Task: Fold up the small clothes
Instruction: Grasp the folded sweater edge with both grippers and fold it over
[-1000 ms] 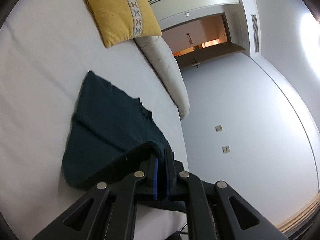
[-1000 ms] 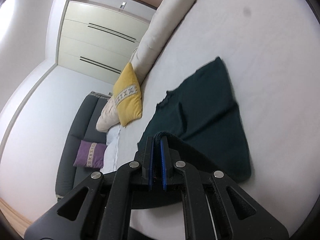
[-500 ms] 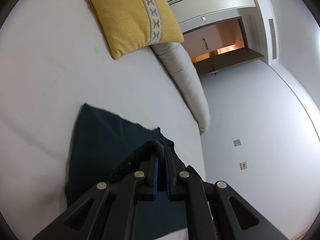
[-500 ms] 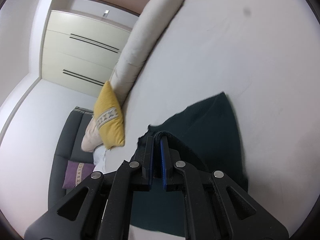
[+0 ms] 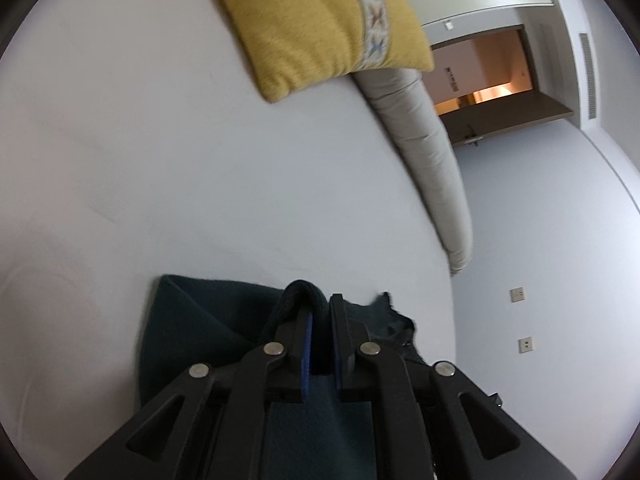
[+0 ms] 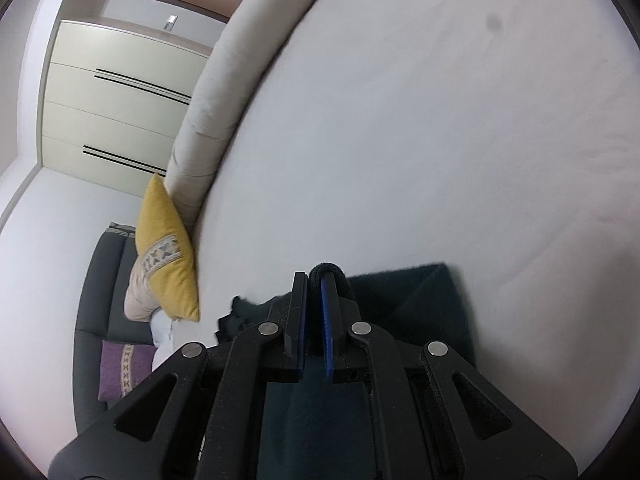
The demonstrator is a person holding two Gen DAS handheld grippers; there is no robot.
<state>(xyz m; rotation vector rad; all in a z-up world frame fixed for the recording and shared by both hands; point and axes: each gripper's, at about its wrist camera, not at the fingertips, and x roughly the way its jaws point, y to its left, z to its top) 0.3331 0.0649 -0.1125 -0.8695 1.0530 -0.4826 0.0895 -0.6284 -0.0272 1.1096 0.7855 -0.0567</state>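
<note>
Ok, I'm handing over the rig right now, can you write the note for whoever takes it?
Left gripper: jaws have just been opening, hem of the dark green garment between them; grip unclear.
Right gripper: shut on the same hem.
Garment: on the white bed, held hem low over its far end.
Done: first fold almost laid.
Left: release both, withdraw, probably fold again.

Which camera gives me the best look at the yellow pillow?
The left wrist view: the yellow pillow fills the top of the frame, face-on, patterned stripe clear, though its top is cut off. The right wrist view shows it small and edge-on at the bed's side.
</note>
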